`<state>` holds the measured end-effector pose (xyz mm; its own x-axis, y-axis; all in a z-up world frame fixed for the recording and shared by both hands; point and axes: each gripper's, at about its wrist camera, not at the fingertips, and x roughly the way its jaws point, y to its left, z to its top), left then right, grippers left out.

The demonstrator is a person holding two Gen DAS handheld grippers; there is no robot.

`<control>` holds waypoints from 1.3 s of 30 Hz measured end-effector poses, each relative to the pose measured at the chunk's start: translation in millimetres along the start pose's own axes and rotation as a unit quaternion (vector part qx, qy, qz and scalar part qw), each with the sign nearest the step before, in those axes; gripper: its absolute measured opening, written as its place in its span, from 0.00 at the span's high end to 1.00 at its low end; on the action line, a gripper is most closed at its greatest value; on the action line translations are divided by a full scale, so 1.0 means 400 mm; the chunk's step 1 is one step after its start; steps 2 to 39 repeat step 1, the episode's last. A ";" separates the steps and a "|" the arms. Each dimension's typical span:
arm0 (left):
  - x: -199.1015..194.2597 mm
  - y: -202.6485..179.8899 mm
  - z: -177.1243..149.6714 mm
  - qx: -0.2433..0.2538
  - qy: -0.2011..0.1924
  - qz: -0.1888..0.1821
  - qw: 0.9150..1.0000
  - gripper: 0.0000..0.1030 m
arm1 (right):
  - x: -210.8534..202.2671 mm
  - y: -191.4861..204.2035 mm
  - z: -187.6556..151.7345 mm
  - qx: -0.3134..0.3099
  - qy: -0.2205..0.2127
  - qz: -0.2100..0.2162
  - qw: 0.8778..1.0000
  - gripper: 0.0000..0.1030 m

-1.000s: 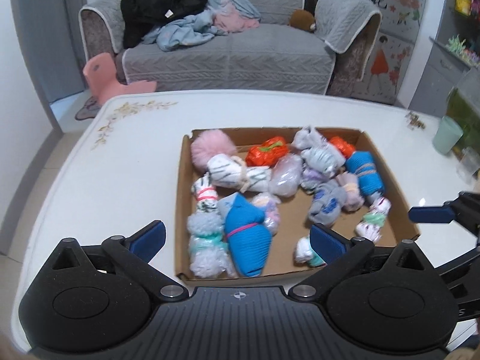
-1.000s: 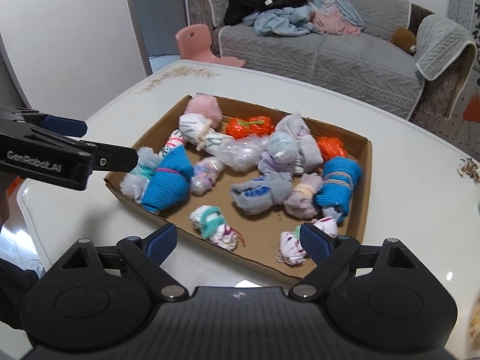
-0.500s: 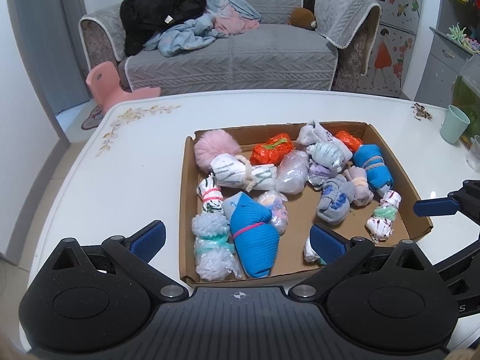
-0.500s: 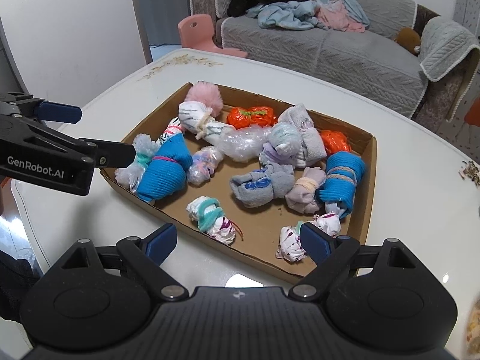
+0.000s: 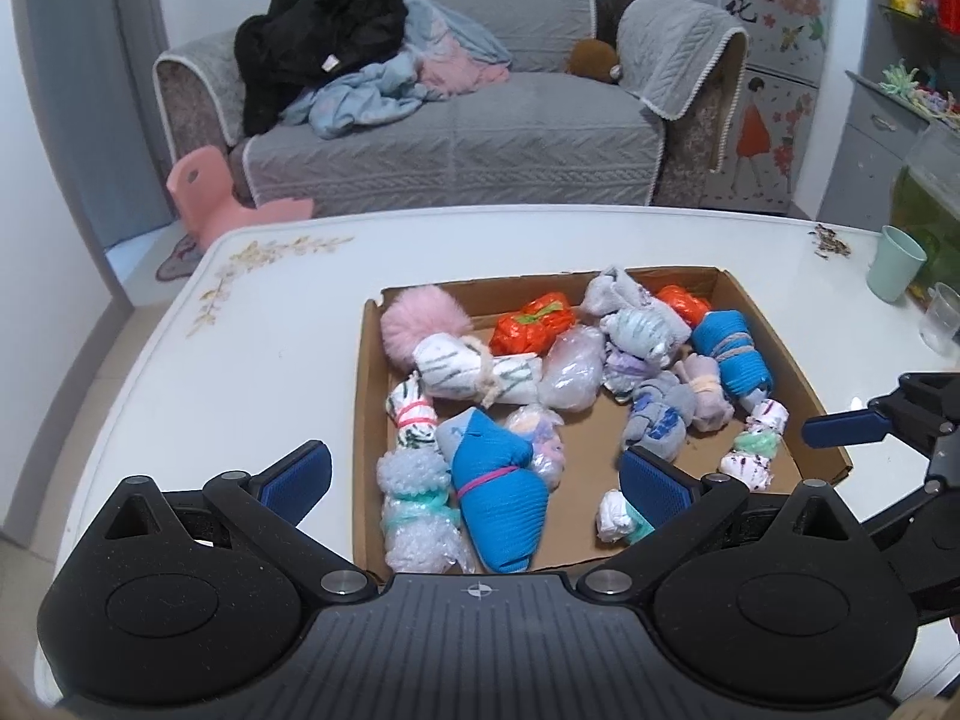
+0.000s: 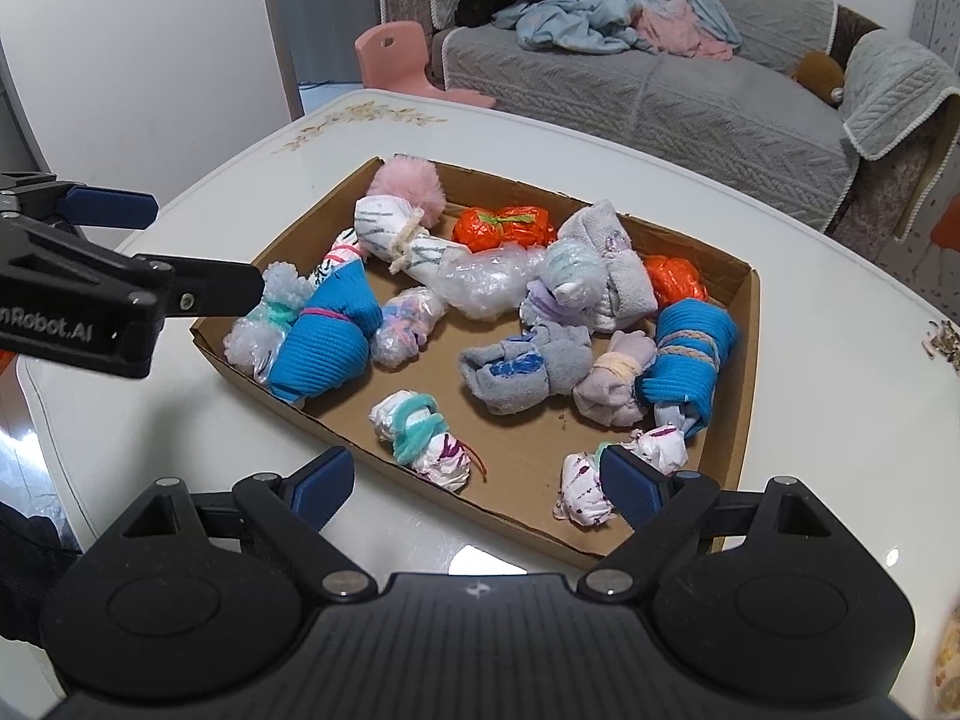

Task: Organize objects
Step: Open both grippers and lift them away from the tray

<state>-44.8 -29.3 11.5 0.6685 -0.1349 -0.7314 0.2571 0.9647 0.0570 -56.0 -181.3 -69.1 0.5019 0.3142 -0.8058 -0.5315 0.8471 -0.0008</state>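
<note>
Left wrist view
Landmark: cardboard tray [image 5: 774, 324] lying flat on the white table [image 5: 198, 396]
Left gripper [image 5: 474, 477]: fingers spread wide with nothing between them, hovering over the tray's near edge
Right gripper [image 5: 852, 426]: enters past the tray's right wall; only one blue pad shows, so I cannot tell from here how it stands
Bundles: pink pompom [image 5: 417, 327] in the tray's far left corner, orange bundle [image 5: 531, 324] just right of it, blue sock roll [image 5: 501, 507] against the near wall, bubble-wrap bundle [image 5: 414, 501] touching its left side
Outside the tray: green cup [image 5: 897, 264] near the table's right edge, grey sofa [image 5: 456, 132] beyond the table

Right wrist view
Right gripper [image 6: 474, 483]: fingers wide apart and empty, above the tray's near rim [image 6: 522, 531]
Left gripper [image 6: 156, 252]: reaches in from the left, its tip close to the bubble-wrap bundle [image 6: 270, 315] at the tray's left corner
Near the rim: white bundle tied in teal [image 6: 420, 438] and a white and purple bundle [image 6: 585, 477] partly behind the right finger
Middle of tray: grey sock roll [image 6: 522, 366], with a second blue sock roll [image 6: 690, 360] toward the right wall
</note>
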 end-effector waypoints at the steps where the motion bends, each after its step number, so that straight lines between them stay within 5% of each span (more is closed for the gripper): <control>1: 0.003 0.004 0.002 -0.004 0.005 -0.005 1.000 0.01 | 0.000 -0.001 0.001 0.001 -0.001 0.001 1.000 0.15; 39: 0.003 0.004 0.002 -0.004 0.005 -0.005 1.000 0.01 | 0.000 -0.001 0.001 0.001 -0.001 0.001 1.000 0.15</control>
